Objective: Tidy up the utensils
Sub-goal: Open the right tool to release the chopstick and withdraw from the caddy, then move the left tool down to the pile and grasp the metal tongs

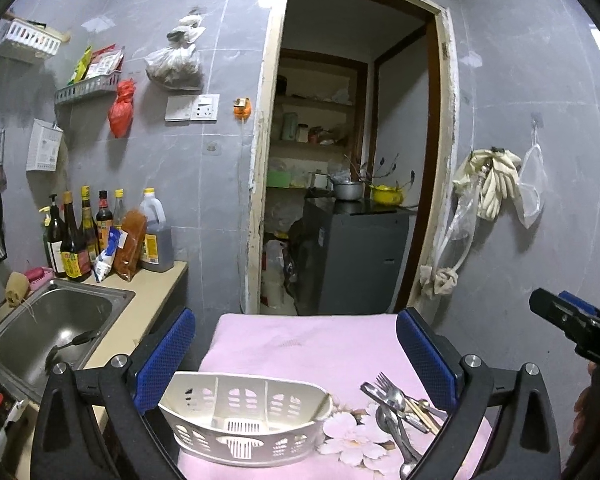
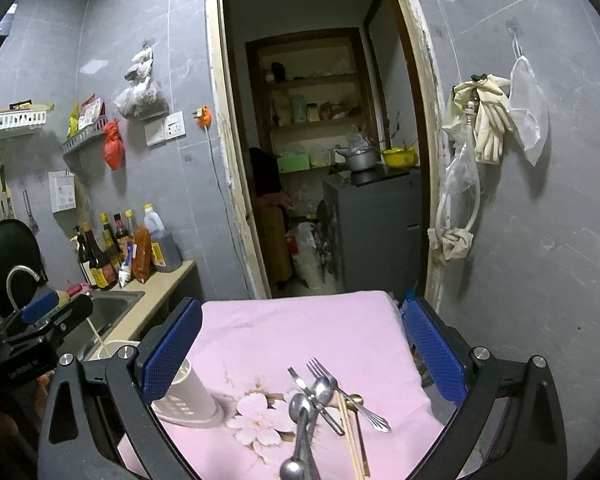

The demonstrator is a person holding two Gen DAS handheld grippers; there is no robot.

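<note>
On the far left, a steel sink (image 1: 56, 328) sits in the beige worktop (image 1: 148, 300), with sauce bottles (image 1: 80, 236) crowded along the grey tiled wall behind it. Wall racks (image 1: 86, 88) and a red bag (image 1: 121, 109) hang above. Next right, a pink floral cloth (image 1: 300, 344) covers the table where the task's things lie. The white slotted caddy (image 1: 244, 420) stands at the cloth's near left, between the left gripper's blue pads; left gripper (image 1: 296, 344) spread wide, holding nothing. Just right of the caddy, apart from it, lies the utensil pile (image 1: 400, 412): fork, spoons, chopsticks, crossed over one another. From the right wrist view the same pile (image 2: 324, 412) lies between the fingers of the right gripper (image 2: 304, 340), also wide and empty. Beyond the cloth, an open doorway (image 1: 352, 152) shows shelves and a dark cabinet (image 1: 360, 256) carrying a pot. Far right, gloves (image 1: 496, 184) and a clear bag (image 1: 532, 188) hang on wall hooks.
</note>
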